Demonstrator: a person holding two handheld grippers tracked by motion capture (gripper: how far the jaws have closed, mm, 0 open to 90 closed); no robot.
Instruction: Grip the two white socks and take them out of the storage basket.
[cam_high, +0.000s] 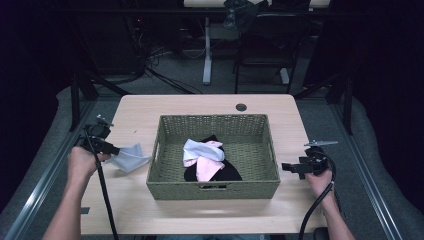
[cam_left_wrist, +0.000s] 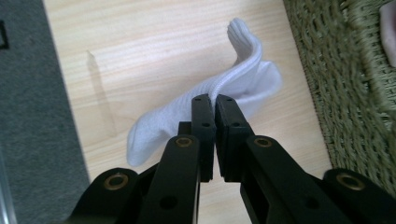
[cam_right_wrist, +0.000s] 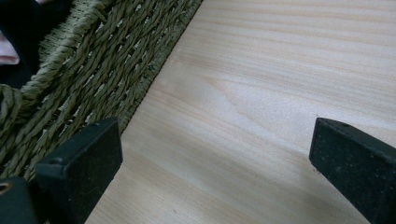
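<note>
Jaws first: your left gripper (cam_left_wrist: 214, 99) has its two black jaws pressed together on the white sock (cam_left_wrist: 243, 81), pinching a ridge of the ribbed fabric roughly at mid-length, while the jaws of your right gripper (cam_right_wrist: 215, 154) stand wide apart over bare wood with nothing between them. In the high view the left gripper (cam_high: 111, 148) sits at the left side of the desk (cam_high: 135, 205), and the white sock (cam_high: 131, 157) drapes from it toward the right, its free end just beside the left wall of the woven basket (cam_high: 157, 145) but not over the rim. That is the relation your next move turns on: the basket lies to the right of the clamped sock, and the left hand is by far the nearer one, so I judge the carry belongs to that hand alone. In the left gripper view the sock's long axis runs from the toe at the lower left, resting on the desk, up through the jaws to the cuff, which stands up at the far end; expect both ends to dangle once lifted, so raise it enough for the lower end to pass the rim. Farther right, inside the basket, a heap of white, pink and black clothes (cam_high: 207, 160) already lies at the middle. Your right gripper (cam_high: 295, 167) hovers beyond the basket's right wall, well apart from the sock.
</note>
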